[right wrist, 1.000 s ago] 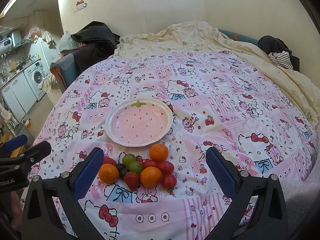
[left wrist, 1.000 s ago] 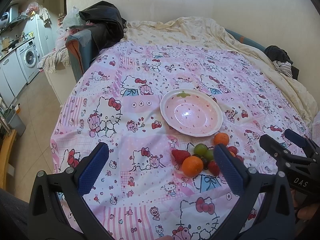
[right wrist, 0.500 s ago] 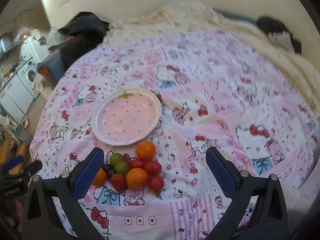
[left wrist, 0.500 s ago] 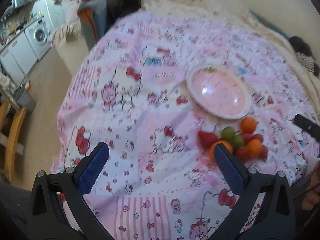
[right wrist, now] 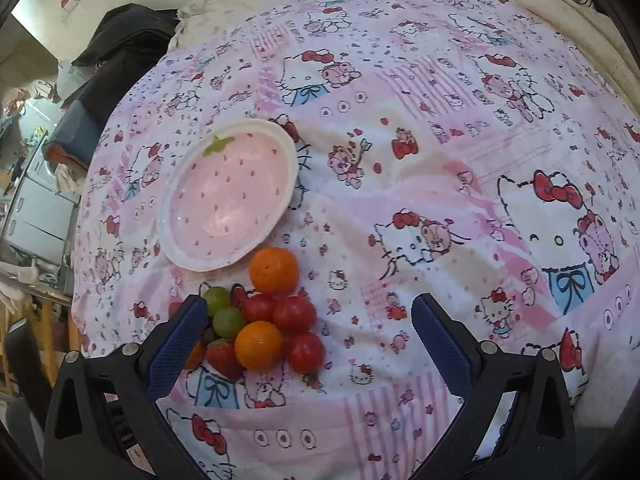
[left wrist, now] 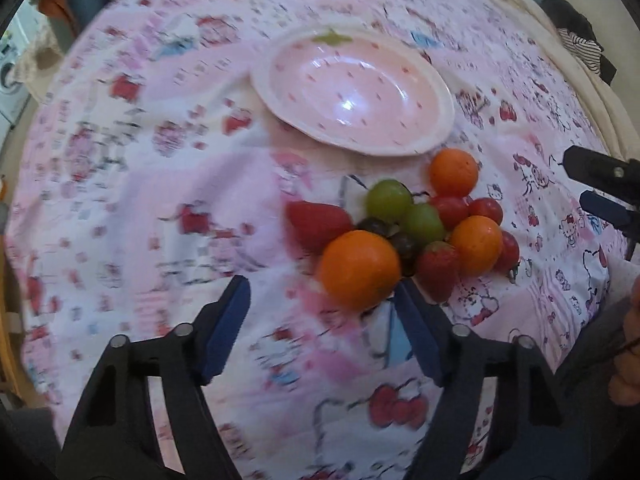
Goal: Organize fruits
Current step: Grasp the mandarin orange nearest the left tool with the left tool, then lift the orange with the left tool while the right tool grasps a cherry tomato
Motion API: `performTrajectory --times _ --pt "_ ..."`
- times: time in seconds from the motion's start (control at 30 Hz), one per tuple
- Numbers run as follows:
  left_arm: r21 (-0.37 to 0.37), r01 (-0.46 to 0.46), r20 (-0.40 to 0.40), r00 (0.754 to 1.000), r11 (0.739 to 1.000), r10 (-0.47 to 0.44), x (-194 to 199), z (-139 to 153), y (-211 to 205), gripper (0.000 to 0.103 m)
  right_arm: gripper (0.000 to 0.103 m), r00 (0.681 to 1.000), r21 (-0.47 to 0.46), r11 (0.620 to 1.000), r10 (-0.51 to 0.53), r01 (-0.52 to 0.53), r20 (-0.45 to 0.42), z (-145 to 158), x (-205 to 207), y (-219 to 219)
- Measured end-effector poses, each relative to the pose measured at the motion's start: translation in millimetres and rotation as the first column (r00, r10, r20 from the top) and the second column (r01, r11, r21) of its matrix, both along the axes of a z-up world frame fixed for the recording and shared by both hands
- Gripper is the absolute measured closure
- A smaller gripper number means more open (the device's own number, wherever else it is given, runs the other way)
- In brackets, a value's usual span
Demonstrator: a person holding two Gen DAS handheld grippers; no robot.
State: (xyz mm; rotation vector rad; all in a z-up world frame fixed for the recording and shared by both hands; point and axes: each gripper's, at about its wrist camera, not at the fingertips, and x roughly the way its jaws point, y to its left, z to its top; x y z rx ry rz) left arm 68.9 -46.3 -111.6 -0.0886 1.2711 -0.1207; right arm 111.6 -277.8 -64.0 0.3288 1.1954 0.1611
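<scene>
Fruit pile (left wrist: 404, 236): on bed, touching pink plate's (left wrist: 444, 92) near rim. My left gripper (left wrist: 320, 312) and right gripper (right wrist: 306, 326): jaws released, empty. Advice: straddle nearest orange (left wrist: 360, 274) squarely, clench gently, avoid nudging neighbours.

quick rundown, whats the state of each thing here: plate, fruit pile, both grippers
pink plate: empty, lying on the bedspread
fruit pile: bunched on the bedspread beside the plate, none on the plate yet
nearest orange: on the bedspread, just ahead of the left gripper's right finger, not gripped
left gripper: open, holding nothing
right gripper: open, holding nothing
</scene>
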Motion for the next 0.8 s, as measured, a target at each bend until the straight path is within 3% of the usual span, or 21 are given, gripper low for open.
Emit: performTrajectory --times 0.13,0.2,0.37,0.47,0.6,0.8 --pt "-0.018 0.015 -0.009 1.0 1.0 -0.015 7.4 -6.0 -8.2 0.049 0.0 1.0 0.01 1.0 -0.004 0.005 -0.02 -4.8 1.3 -2.8" --pt "-0.05 0.015 -0.017 1.0 0.999 -0.015 9.9 -9.0 -8.1 0.062 0.0 1.0 0.005 1.0 -0.001 0.001 -0.023 -6.4 1.9 -2.2" --pt "-0.093 -0.02 -0.017 1.0 0.995 0.018 8.4 -3.2 -1.5 0.064 0.0 1.0 -0.001 1.0 0.004 -0.004 -0.025 -8.3 3.4 -3.0" --pt "-0.109 -0.047 -0.03 0.999 0.993 0.044 3.3 6.4 6.9 0.064 0.001 0.998 0.057 0.998 0.002 0.002 -0.059 -14.5 3.8 -7.3" --pt "-0.143 -0.068 -0.013 0.998 0.987 0.067 -6.0 31.0 21.0 0.064 0.034 0.989 0.131 0.991 0.042 -0.024 -0.139 -29.8 3.0 -4.7" --pt "-0.132 -0.096 0.025 0.995 0.987 0.1 -15.7 51.6 39.9 0.064 0.045 0.969 0.102 0.992 0.099 -0.077 -0.224 -48.5 -4.4 11.3"
